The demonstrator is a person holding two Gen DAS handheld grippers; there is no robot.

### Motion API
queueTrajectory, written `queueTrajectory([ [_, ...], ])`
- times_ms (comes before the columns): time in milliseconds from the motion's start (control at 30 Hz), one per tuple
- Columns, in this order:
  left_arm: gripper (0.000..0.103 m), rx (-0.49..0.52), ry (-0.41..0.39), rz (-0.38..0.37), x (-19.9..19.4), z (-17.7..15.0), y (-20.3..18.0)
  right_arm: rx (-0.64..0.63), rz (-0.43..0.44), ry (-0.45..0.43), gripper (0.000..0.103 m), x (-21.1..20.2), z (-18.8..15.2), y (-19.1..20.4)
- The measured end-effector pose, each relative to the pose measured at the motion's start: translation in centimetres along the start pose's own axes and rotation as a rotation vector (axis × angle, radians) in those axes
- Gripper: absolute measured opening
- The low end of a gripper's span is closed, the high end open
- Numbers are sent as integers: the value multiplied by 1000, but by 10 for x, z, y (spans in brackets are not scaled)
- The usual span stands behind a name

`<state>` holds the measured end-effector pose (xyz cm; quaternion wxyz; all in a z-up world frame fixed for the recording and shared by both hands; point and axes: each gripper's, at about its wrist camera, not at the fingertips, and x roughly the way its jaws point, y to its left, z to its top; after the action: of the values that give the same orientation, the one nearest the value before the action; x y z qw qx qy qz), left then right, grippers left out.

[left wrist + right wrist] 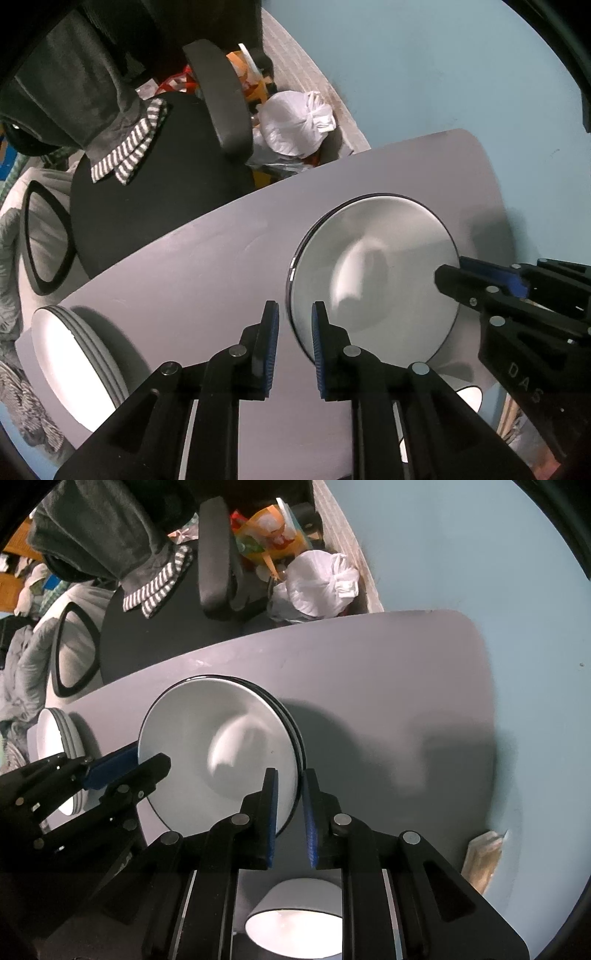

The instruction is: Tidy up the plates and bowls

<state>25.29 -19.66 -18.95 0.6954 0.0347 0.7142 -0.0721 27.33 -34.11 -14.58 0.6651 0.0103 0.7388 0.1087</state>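
Observation:
A white plate with a dark rim (373, 273) tops a small stack on the grey table (207, 266). It also shows in the right wrist view (218, 753). My left gripper (293, 347) straddles the plate's near-left edge, jaws slightly apart, not clearly clamped. My right gripper (290, 816) straddles the opposite rim the same way; it shows in the left wrist view (480, 280). The left gripper also shows in the right wrist view (122, 764). A second stack of plates (74, 362) sits at the table's left end. A white bowl (293, 919) lies below my right gripper.
A black office chair (155, 192) with a striped cloth (129, 155) stands behind the table. A white plastic bag (295, 122) and clutter lie on the floor by the pale blue wall (443, 74). A tan packet (484, 856) lies at the table's right.

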Motion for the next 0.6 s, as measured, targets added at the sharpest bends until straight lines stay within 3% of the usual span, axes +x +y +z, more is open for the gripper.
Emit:
queueTrajectory([
  [167, 35, -4, -47, 29, -12, -5, 1, -4, -16, -21, 15, -3, -3, 1],
  [267, 37, 2, -73, 43, -20, -9, 1, 1, -27, -40, 15, -7, -7, 1],
  [400, 44, -2, -101, 29, -29, -16, 2, -4, -50, -78, 30, -17, -14, 5],
  [600, 45, -5, -120, -9, -43, -29, 1, -3, -77, -116, 35, -31, -27, 8],
])
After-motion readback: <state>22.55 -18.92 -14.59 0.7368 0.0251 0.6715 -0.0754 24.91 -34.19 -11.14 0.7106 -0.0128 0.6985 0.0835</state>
